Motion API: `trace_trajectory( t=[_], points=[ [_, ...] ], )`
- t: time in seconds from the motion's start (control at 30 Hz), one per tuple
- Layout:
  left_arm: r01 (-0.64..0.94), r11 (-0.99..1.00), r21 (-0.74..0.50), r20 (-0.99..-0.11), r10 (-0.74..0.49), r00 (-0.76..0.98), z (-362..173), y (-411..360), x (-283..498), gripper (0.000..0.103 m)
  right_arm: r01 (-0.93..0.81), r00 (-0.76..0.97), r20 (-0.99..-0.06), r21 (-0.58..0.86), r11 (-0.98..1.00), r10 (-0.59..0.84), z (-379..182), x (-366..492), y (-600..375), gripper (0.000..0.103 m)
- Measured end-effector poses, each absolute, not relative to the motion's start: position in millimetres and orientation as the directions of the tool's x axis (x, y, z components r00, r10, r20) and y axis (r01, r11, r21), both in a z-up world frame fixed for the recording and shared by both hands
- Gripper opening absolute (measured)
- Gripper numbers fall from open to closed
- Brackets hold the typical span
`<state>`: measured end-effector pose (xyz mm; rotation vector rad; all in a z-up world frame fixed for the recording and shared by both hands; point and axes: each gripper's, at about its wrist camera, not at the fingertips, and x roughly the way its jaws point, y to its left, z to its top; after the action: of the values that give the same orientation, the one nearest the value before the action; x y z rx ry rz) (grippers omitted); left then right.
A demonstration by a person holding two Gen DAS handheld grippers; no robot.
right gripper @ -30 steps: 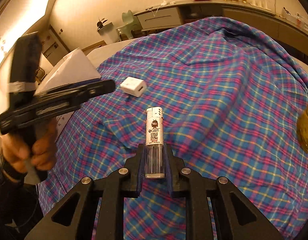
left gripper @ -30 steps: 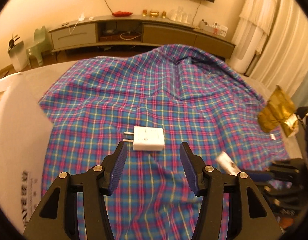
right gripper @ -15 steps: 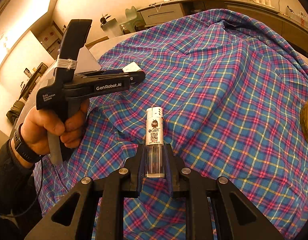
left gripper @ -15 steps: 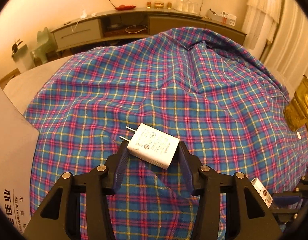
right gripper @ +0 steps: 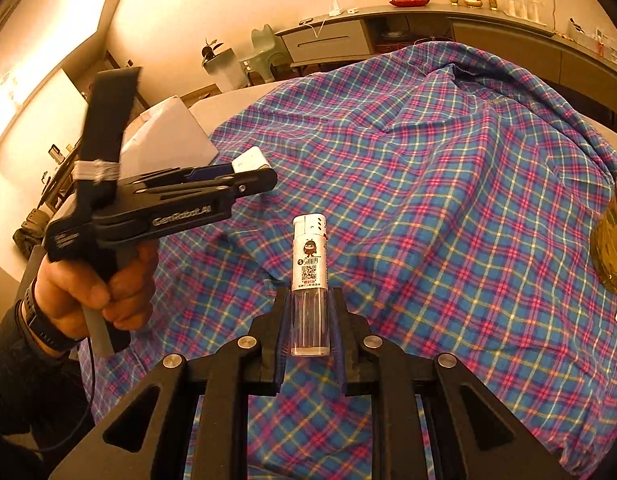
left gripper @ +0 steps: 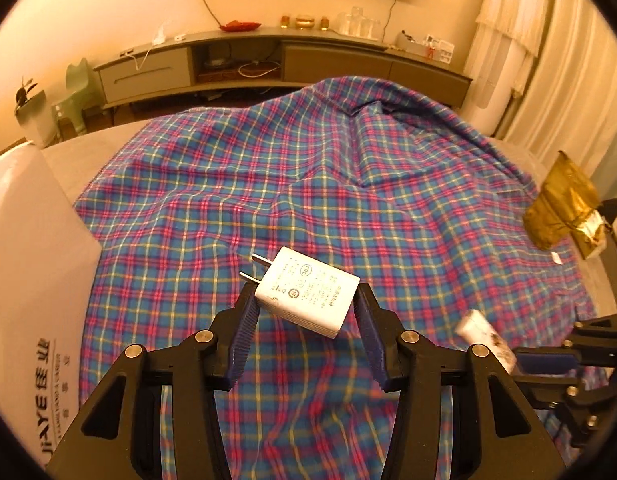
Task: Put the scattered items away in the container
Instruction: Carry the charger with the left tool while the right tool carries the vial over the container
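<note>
Had the left tongs (left gripper: 306, 308) clamped on a white charger (left gripper: 306, 294), tilted, two prongs sticking out up and to the left, printed label face up. Held it clear above the plaid cloth (left gripper: 308, 184), which was rumpled, with a ridge running up toward the far edge. Spotted a white box (left gripper: 32, 264) with printed lettering at the left edge. Caught a gold foil bag (left gripper: 560, 210) sitting on the cloth's right side. Glimpsed the right tongs (left gripper: 520, 360) poking in low on the right, pinching a blurry white lighter (left gripper: 484, 334). Saw a long TV cabinet (left gripper: 284, 64) against the back wall, curtains (left gripper: 548, 60) at right.
</note>
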<state>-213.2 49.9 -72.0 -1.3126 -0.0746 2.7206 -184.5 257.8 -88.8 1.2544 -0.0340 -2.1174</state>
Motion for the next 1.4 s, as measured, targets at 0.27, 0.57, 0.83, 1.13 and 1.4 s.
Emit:
trace_trajectory(
  t=[0.27, 0.57, 0.83, 1.13, 1.4],
  points=[
    [-0.115, -0.986, -0.12, -0.752, 0.166, -0.639, -47, 44, -179, 0.05, 0.508, -0.331, -0.76, 0.356, -0.785, -0.559, -76, -165, 252, 0.02],
    [-0.132, -0.976, -0.172, -0.713, 0.216, -0.668, -17, 31, -142, 0.05, 0.461, -0.353, -0.751, 0.38, -0.802, -0.558, -71, -150, 249, 0.02],
    [-0.147, -0.968, -0.201, -0.694, 0.247, -0.677, -3, 24, -116, 0.05, 0.433, -0.403, -0.733, 0.374, -0.82, -0.547, -62, -131, 243, 0.02],
    [-0.154, -0.964, -0.218, -0.658, 0.262, -0.706, 18, 5, -87, 0.05, 0.431, -0.439, -0.719, 0.357, -0.829, -0.538, -61, -95, 220, 0.02],
    [-0.144, -0.964, -0.225, -0.632, 0.257, -0.731, 29, -26, -60, 0.05, 0.429, -0.443, -0.717, 0.357, -0.83, -0.538, -65, -68, 197, 0.02]
  ],
)
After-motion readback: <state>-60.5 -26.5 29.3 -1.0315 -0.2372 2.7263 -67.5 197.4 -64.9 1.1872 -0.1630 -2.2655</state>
